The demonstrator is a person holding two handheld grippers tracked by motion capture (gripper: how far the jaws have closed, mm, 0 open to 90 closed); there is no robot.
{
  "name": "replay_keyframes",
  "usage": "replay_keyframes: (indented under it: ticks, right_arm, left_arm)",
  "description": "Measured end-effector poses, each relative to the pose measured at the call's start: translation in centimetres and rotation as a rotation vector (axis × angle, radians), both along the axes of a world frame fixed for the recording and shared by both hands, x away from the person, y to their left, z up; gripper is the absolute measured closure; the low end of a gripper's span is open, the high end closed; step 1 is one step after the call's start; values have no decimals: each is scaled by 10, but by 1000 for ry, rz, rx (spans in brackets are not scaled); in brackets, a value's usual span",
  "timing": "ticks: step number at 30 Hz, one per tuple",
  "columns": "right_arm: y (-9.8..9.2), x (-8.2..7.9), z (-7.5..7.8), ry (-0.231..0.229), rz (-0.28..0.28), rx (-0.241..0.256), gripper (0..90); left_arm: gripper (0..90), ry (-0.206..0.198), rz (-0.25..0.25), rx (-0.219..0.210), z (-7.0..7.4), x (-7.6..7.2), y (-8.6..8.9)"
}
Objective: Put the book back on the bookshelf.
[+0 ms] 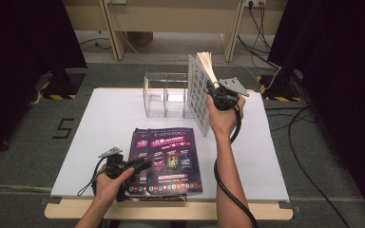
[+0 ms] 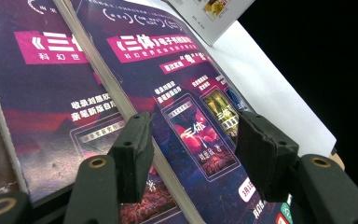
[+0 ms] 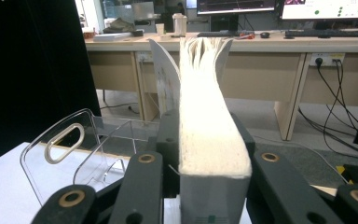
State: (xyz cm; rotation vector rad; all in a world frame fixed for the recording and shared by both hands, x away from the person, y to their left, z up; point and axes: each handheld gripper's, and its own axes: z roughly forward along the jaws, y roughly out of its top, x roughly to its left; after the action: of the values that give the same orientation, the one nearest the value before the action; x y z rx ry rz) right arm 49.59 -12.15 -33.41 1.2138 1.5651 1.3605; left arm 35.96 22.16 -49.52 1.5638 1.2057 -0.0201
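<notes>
Right gripper (image 3: 209, 154) clamps upright book (image 3: 207, 121), beside clear rack (image 3: 65, 140).

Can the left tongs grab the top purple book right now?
Probably yes. The left tongs are open right over the top purple book, with nothing between; the right tongs hold another book up, away.
</notes>
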Motion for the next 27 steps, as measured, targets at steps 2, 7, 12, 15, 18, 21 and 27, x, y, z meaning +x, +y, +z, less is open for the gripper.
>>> replay_keyframes:
  ticks: [2, 7, 12, 15, 18, 21, 27]
  right_arm:
    - [0, 1, 2, 12, -1, -9, 738]
    - [2, 6, 5, 29, 10, -12, 743]
    - [1, 13, 8, 32, 29, 13, 745]
    - [0, 16, 9, 31, 32, 14, 746]
    - [0, 23, 12, 36, 39, 29, 747]
    - [1, 28, 14, 27, 39, 22, 747]
    - [6, 39, 20, 23, 41, 22, 746]
  left_arm:
    - [452, -1, 0, 0, 0, 0, 0]
    - [452, -2, 0, -4, 0, 0, 0]
    - [452, -1, 6, -7, 0, 1, 2]
    - [452, 1, 8, -9, 0, 1, 3]
    - [452, 1, 9, -10, 0, 1, 4]
    - [452, 0, 9, -7, 0, 2, 4]
    - [452, -1, 9, -7, 0, 2, 5]
